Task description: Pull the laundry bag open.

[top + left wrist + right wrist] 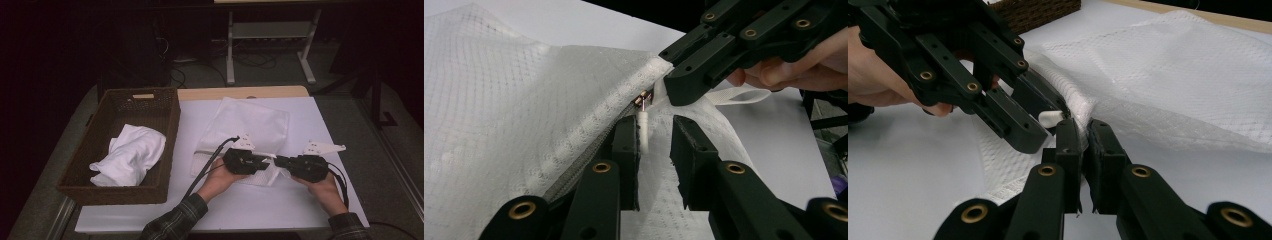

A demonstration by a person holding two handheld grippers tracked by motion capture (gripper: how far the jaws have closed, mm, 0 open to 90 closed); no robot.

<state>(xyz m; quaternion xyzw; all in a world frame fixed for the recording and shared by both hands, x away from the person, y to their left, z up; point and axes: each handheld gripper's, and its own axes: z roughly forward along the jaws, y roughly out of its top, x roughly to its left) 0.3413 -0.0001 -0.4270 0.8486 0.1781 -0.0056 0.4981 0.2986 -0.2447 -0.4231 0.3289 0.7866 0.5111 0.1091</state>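
White table cover in a pretty dark room, wicker basket with a towel off to the left. The mesh laundry bag lies flat mid-table. Its white zipper pull sits between the left gripper fingers, which are a bit apart, not squeezing it. The right gripper is clamped on the bag's edge right beside the zipper.

At your left on the counter you have a dark wicker basket with a crumpled white cloth lying inside; beyond the far edge stands a pale metal frame.
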